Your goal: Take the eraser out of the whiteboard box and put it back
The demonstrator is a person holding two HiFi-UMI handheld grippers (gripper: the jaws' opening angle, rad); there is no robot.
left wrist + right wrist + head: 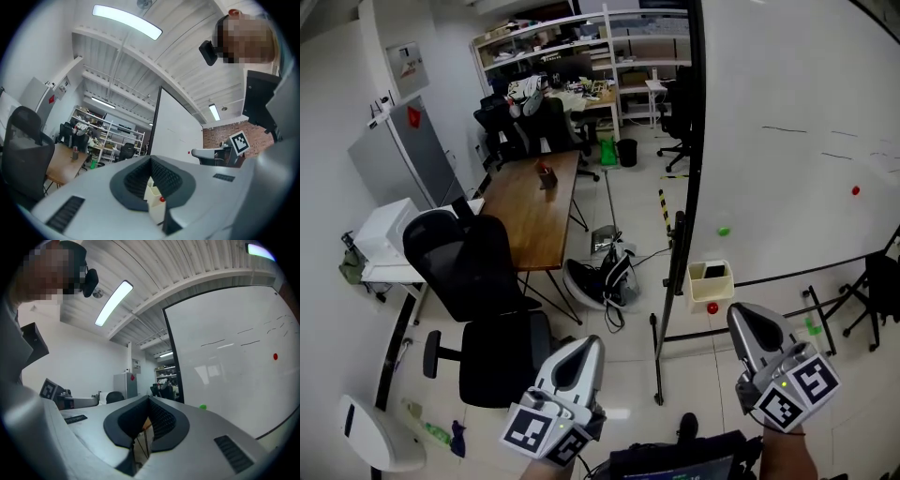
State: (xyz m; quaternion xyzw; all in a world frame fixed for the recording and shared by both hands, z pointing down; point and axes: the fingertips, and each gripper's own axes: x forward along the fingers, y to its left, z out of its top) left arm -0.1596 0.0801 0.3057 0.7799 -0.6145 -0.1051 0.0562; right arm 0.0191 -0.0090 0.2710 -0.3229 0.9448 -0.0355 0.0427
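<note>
The cream whiteboard box [710, 284] hangs at the foot of the whiteboard [787, 141], and a dark eraser [713, 271] lies inside it. A red magnet [712, 307] sits just under the box. Both grippers are held low in the head view, well short of the box and pointing level toward it. My left gripper [582, 343] is shut and holds nothing. My right gripper [741, 315] is likewise shut and holds nothing. In the left gripper view the box [154, 197] and the red magnet [162, 199] show through the gap behind the closed jaw tips [151, 158]. The right gripper view shows its closed jaw tips [147, 399].
The whiteboard's black stand post [675, 272] rises left of the box. A black office chair [478, 281] and a wooden table [534, 206] stand to the left, with a bag [600, 277] on the floor. A green magnet [724, 231] and a red one [855, 190] stick on the board.
</note>
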